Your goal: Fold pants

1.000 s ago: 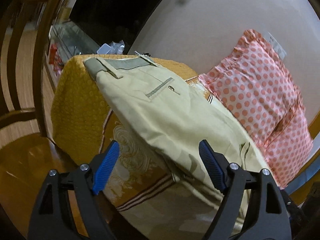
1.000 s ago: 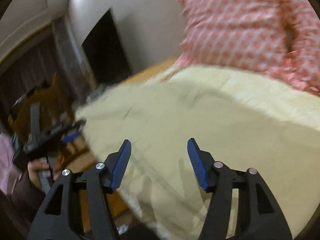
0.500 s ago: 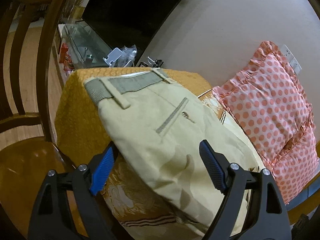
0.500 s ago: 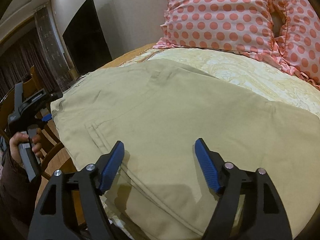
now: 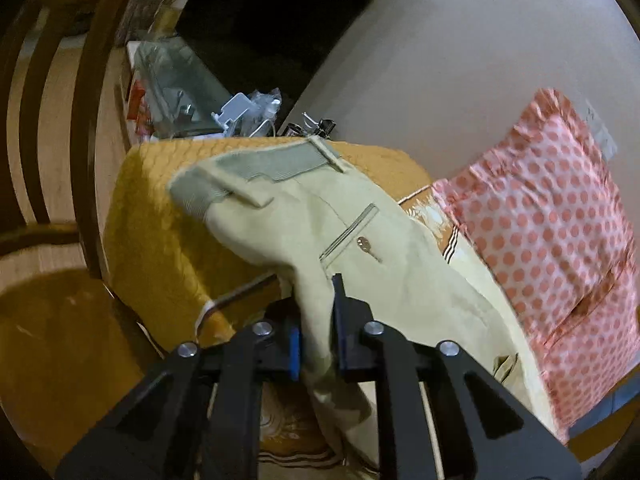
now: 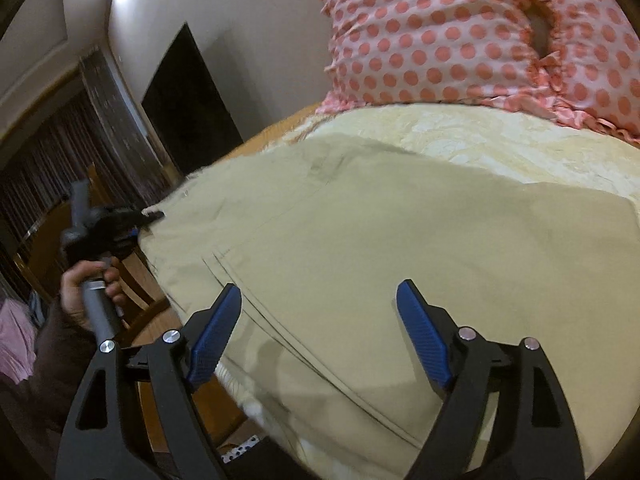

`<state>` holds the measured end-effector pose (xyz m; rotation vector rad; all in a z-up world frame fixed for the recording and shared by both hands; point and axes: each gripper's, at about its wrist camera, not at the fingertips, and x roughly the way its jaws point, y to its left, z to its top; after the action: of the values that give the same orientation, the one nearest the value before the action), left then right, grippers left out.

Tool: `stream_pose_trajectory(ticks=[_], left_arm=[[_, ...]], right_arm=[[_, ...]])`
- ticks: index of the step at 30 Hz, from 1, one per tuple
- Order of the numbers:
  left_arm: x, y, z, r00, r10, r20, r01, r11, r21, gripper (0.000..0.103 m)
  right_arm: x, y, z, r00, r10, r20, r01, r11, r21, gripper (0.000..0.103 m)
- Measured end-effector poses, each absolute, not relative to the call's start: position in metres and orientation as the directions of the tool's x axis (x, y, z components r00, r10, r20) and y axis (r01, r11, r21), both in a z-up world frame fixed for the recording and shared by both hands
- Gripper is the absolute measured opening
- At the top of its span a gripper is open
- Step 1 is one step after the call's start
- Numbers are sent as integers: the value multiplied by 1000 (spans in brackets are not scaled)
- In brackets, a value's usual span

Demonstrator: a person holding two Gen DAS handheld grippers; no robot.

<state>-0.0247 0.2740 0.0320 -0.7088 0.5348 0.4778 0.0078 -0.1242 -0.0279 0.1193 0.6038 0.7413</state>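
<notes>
The beige pants (image 5: 360, 248) lie across a bed, waistband (image 5: 256, 168) at the far end over the yellow bedspread (image 5: 152, 232). My left gripper (image 5: 316, 320) is shut on the near edge of the pants, with the cloth bunched between its blue pads. In the right wrist view the pants (image 6: 400, 232) spread flat across the bed. My right gripper (image 6: 320, 320) is open just above the pants' near edge, holding nothing. The left gripper (image 6: 132, 220) shows there at the left, clamped on the pants' edge.
A pink polka-dot pillow (image 5: 552, 216) lies at the head of the bed, also seen in the right wrist view (image 6: 460, 32). A wooden chair (image 5: 48, 184) stands to the left. A cluttered glass shelf (image 5: 180, 92) sits beyond the bed by the wall.
My left gripper has moved in and shut on the pants' edge, bunching the cloth. My right gripper has stayed open and settled low over the pants.
</notes>
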Motion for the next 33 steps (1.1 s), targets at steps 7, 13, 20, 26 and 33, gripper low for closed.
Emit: stream_pose_trajectory(ticks=[7, 13, 20, 26, 33], left_arm=[[2, 165, 133, 879, 227, -420, -319, 934, -163, 7], [-8, -12, 154, 903, -236, -358, 276, 959, 63, 6], [-34, -122, 40, 648, -377, -662, 634, 748, 194, 7], [-52, -84, 67, 625, -504, -596, 663, 746, 64, 35], [31, 46, 92, 752, -322, -576, 288, 945, -152, 57]], right_arm=[[-13, -211, -8, 751, 573, -327, -466, 812, 352, 82], [-18, -284, -12, 841, 467, -274, -291, 817, 498, 82], [1, -332, -39, 804, 542, -244, -206, 640, 741, 82], [40, -311, -45, 710, 611, -350, -192, 646, 739, 82], [83, -282, -51, 656, 584, -477, -191, 741, 644, 59]])
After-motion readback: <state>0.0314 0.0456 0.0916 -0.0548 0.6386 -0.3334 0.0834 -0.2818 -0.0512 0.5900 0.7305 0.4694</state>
